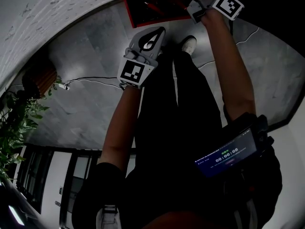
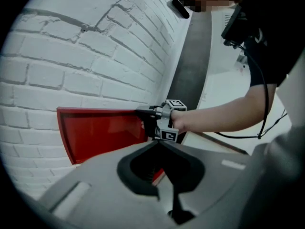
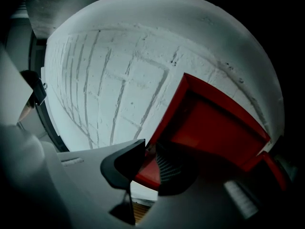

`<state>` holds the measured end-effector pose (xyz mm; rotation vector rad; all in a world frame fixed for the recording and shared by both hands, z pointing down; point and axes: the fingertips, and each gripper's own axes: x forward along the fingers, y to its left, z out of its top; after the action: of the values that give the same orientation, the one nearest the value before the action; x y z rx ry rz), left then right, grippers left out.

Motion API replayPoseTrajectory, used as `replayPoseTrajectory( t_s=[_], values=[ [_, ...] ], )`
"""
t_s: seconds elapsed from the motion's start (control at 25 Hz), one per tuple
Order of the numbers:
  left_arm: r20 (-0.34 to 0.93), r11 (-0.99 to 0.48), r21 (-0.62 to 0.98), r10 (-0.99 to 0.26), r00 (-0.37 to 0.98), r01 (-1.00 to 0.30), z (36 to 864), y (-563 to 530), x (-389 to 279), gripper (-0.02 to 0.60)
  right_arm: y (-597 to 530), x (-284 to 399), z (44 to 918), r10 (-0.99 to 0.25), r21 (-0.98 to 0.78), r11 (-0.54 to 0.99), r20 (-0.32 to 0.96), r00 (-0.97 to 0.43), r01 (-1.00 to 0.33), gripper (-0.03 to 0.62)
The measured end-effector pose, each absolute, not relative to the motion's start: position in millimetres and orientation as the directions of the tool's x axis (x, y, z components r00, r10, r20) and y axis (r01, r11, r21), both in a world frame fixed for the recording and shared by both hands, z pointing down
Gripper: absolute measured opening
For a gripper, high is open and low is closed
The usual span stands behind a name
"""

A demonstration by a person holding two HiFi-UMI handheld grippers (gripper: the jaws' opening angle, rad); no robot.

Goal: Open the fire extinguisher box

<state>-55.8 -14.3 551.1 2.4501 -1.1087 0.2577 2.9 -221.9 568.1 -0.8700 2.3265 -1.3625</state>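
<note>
The fire extinguisher box (image 2: 100,132) sits low against a white brick wall (image 2: 71,56), down by the grey stone floor (image 1: 86,104). Its long axis runs level along the wall and its front faces out into the room, toward the standing person. It is a shallow red case with a brighter red rim around a deeper red, glossy panel. In the head view the space inside the rim is too dark to tell what it holds.

The right gripper (image 2: 145,120) reaches in at the end of the box nearer the person. Its jaws are clamped on a red edge of the box, which shows between the ribbed pads (image 3: 167,168) in the right gripper view. The left gripper (image 1: 159,32) is held back from the box, jaws together with nothing between them.

A potted plant (image 1: 14,123) stands at the left, a thin cable (image 1: 90,78) trails over the floor, and a small lit screen (image 1: 226,155) sits at the person's waist.
</note>
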Motion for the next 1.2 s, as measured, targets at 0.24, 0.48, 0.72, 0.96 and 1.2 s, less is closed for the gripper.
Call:
replayPoseTrajectory(
  t_s=[0.24, 0.48, 0.72, 0.96, 1.2],
  values=[
    [0.341, -0.579, 0.31, -0.673, 0.657, -0.754, 551, -21, -63, 0.002, -242, -1, 572, -0.645, -0.862, 0.361, 0.045, -0.763, -0.356, 0.072],
    [0.342, -0.573, 0.303, -0.68, 0.648, -0.761, 548, -25, -71, 0.002, -250, 0, 571, -0.67, -0.859, 0.342, 0.061, -0.74, -0.381, 0.146],
    [0.341, -0.572, 0.288, -0.688, 0.641, -0.768, 540, -25, -75, 0.002, -239, 9, 568, -0.663, -0.852, 0.354, 0.062, -0.746, -0.385, 0.216],
    [0.342, -0.581, 0.272, -0.687, 0.641, -0.767, 507, -22, -82, 0.002, -193, 19, 524, -0.596, -0.788, 0.457, 0.073, -0.799, -0.413, 0.224],
    [0.273, -0.599, 0.237, -0.715, 0.644, -0.765, 427, -29, -79, 0.002, -133, 15, 410, -0.506, -0.459, 0.761, 0.023, -0.862, -0.459, 0.056]
  ],
)
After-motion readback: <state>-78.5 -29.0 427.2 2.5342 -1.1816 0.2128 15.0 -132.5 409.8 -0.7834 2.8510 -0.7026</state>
